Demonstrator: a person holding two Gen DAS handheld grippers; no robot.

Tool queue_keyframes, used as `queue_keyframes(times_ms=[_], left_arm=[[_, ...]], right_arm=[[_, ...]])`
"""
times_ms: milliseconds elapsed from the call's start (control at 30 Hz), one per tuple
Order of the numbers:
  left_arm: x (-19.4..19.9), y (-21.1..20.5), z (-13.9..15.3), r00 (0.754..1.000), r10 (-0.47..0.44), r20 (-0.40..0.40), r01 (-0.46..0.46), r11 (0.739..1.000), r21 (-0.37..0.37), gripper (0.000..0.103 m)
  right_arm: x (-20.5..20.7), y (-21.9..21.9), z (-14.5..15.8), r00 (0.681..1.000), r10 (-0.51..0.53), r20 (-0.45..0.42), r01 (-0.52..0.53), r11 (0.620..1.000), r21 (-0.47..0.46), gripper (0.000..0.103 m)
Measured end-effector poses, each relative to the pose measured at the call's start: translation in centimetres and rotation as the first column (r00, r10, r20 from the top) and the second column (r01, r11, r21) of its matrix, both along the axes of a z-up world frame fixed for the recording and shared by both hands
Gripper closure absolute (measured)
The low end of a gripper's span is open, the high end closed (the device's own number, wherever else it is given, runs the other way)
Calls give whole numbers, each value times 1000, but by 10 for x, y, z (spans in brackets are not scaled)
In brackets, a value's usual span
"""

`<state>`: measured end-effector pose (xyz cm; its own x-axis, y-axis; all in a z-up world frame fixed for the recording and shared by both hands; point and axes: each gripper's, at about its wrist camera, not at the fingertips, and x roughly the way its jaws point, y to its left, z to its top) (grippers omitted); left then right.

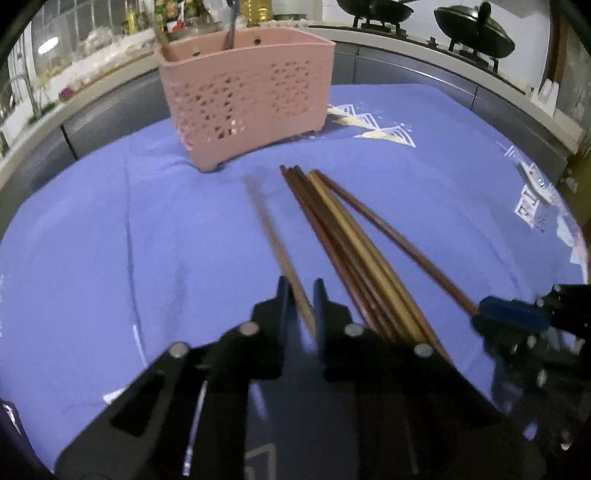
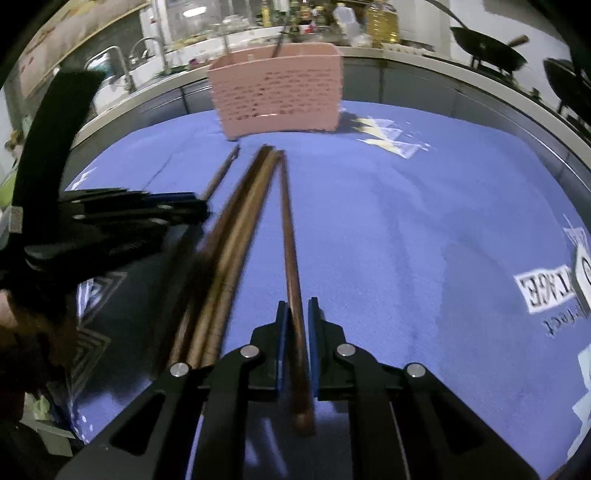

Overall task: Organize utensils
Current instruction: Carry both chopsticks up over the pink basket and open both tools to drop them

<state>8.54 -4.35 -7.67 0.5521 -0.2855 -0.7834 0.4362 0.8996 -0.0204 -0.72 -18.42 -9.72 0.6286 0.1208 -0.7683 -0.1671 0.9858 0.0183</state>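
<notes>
Work surface: table under a blue-violet cloth [image 1: 110,236] with white and yellow printed graphics near the far and right edges, creased in places. Behind it a dark cabinet front under a pale kitchen counter [image 2: 388,51] that wraps the back. On the counter: black woks [image 1: 476,29] on stands at right, a yellow oil bottle [image 2: 382,20] and assorted jars in the middle, a sink tap [image 2: 122,62] at left. Lighting dim, both views motion-blurred.

Pink perforated plastic utensil basket [image 1: 251,103] stands upright at the far side of the cloth, a couple of handles sticking up out of it.

Loose bundle of brown wooden chopsticks [image 1: 343,243] lies on the cloth in front of the basket, tips toward it, roughly between the two grippers.

Left gripper [image 1: 303,299]: jaws nearly closed, pinching a single light-brown wooden chopstick [image 1: 273,236] close to its near end. The stick runs out toward the basket, apart from the bundle and to its left.

Right gripper [image 2: 297,314]: jaws nearly closed, blue pads clamped on a single dark-brown wooden chopstick [image 2: 290,236]. It passes through the jaws, near end poking out behind the pads, far end pointing at the basket, just right of the bundle.

Can't tell whether either held stick's far tip touches the cloth.
</notes>
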Motion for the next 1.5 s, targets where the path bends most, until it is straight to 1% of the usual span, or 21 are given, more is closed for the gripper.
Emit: queue_keyframes(times_ms=[133,200,300,333,400,467,533,600,667,700,767,867,933,967,1033,1067,1133,1233,1333,1433,1500], left_arm=[[-4,32,1,999,31,-31,-32,999,-17,96],[-7,48,1,997,41,-61,-44,998,-46,96],[-5,58,2,994,53,-92,-60,995,-80,96],[-2,58,2,994,52,-93,-59,995,-75,96],[7,51,4,995,38,-93,-43,998,-52,96],[18,44,5,996,19,-87,-22,999,-34,96],[34,37,5,995,-1,-99,-3,999,-38,96],[48,31,6,996,-12,-93,9,999,-32,96],[58,27,6,995,-24,-92,20,999,-43,96],[63,26,6,995,-34,-90,29,998,-56,96],[69,25,5,996,-45,-83,38,996,-81,97],[75,24,6,994,-57,-91,47,993,-112,98],[75,32,11,993,-58,-100,41,985,-165,99],[73,38,19,995,-59,-83,41,978,-204,99],[66,50,37,997,-66,-49,50,959,-279,99],[61,57,50,998,-64,-24,53,945,-323,99],[55,67,73,998,-63,15,64,919,-389,99],[48,74,100,995,-64,71,89,893,-442,99],[40,75,134,986,-64,152,129,871,-474,99],[38,76,160,976,-69,206,165,852,-497,99],[45,76,179,970,-63,236,178,844,-506,99]], right_arm=[[-3,-11,1,1000,-12,-28,12,1000,-7,92],[2,-12,2,999,-2,-47,1,1000,-10,92],[27,-3,5,997,23,-80,-26,999,-28,92],[35,0,6,995,37,-91,-39,999,-24,92],[64,8,8,993,57,-100,-61,998,-32,91],[94,11,12,990,63,-126,-66,998,-15,91],[124,16,15,984,83,-159,-84,996,3,91],[145,21,17,978,102,-182,-104,995,-3,91],[165,28,19,970,129,-208,-136,991,-17,91],[171,30,20,966,139,-217,-147,989,-20,92],[178,32,21,960,154,-232,-162,987,-18,98],[183,26,22,956,157,-247,-155,987,28,98],[180,16,32,968,156,-198,-138,985,103,98],[175,9,42,977,149,-150,-127,981,149,98],[164,-2,59,988,141,-58,-127,971,205,98],[156,-8,70,991,136,6,-134,963,232,98],[146,-15,84,988,126,85,-144,955,259,98],[138,-23,106,975,110,194,-164,942,293,98],[128,-31,132,949,86,303,-185,930,317,98],[123,-39,159,929,74,363,-201,924,325,98],[124,-42,176,913,65,403,-207,925,320,98]])
